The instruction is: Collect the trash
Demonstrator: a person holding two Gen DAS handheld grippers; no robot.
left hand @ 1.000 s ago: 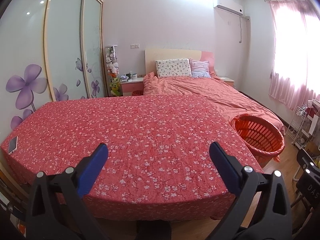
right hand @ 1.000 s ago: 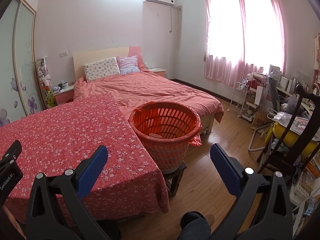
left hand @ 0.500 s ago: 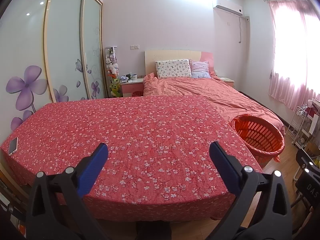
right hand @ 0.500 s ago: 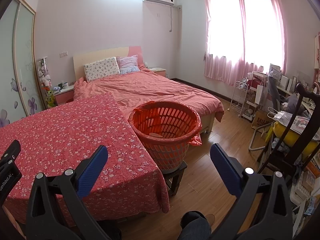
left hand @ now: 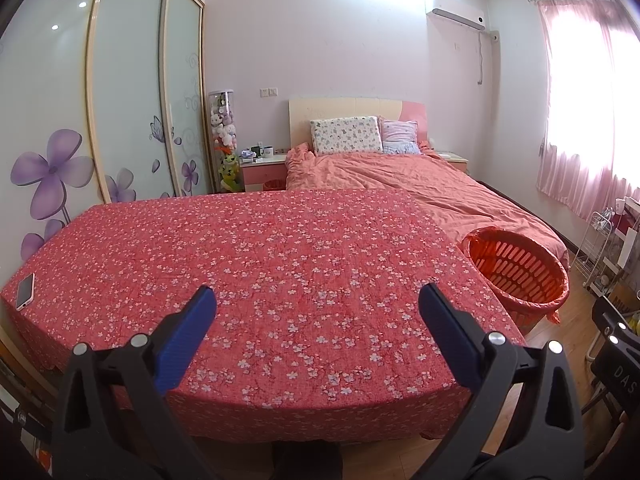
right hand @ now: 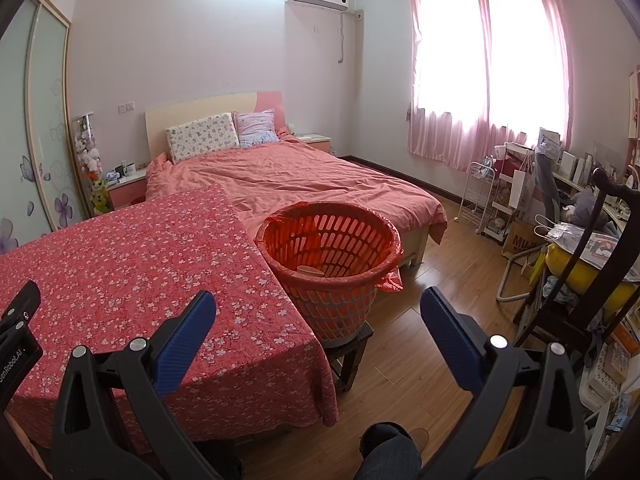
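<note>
A bedroom, both tools idle: the left gripper hangs at the bottom of its frame over a table draped in red floral cloth, jaws spread wide and empty. The right gripper, low in its own frame, is likewise spread and holds nothing, pointed toward the basket at frame centre.

No trash lies on the cloth in either view. One orange slatted basket, lined with a red bag, stands on a low stool just beside the table's right edge. Inside it, near the bottom, a single pale flat item shows; what it is cannot be made out. That appears to be the only collected piece in sight.

Judging by its look, the piece is light and thin, probably paper or card, easily crushed and best pinched at an edge. The bag liner is soft and slack; its knotted corner at the rim would be the place to take hold.

Counted: two grippers, one basket, one item inside, one phone at the table's left corner, two pillows on the bed in the upper centre.
</note>
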